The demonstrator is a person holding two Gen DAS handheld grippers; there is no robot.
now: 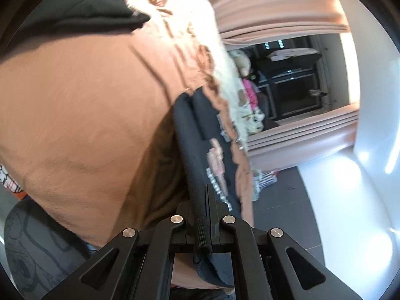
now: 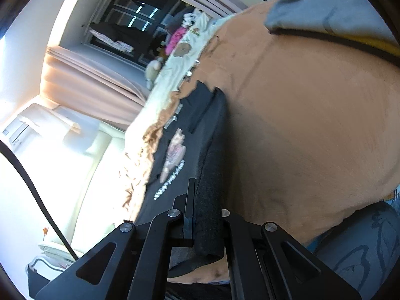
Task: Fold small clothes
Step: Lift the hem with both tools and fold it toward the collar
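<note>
A small black garment (image 1: 200,135) with a pink print and white lettering hangs stretched between both grippers, lifted above an orange-brown cloth surface (image 1: 75,115). My left gripper (image 1: 203,215) is shut on a ribbed black edge of it, which bunches between the jaws. In the right wrist view the same black garment (image 2: 185,135) runs away from me, and my right gripper (image 2: 206,215) is shut on its ribbed edge too. The garment's far end lies against the orange-brown surface (image 2: 300,115).
A grey printed cloth (image 1: 37,245) lies at the lower left, also seen as grey printed cloth (image 2: 362,245). A black garment (image 1: 82,7) and a grey-yellow one (image 2: 337,20) rest on the orange surface. Pink curtains (image 1: 275,7), a dark window (image 1: 295,87) and a cream sofa (image 2: 82,170) lie beyond.
</note>
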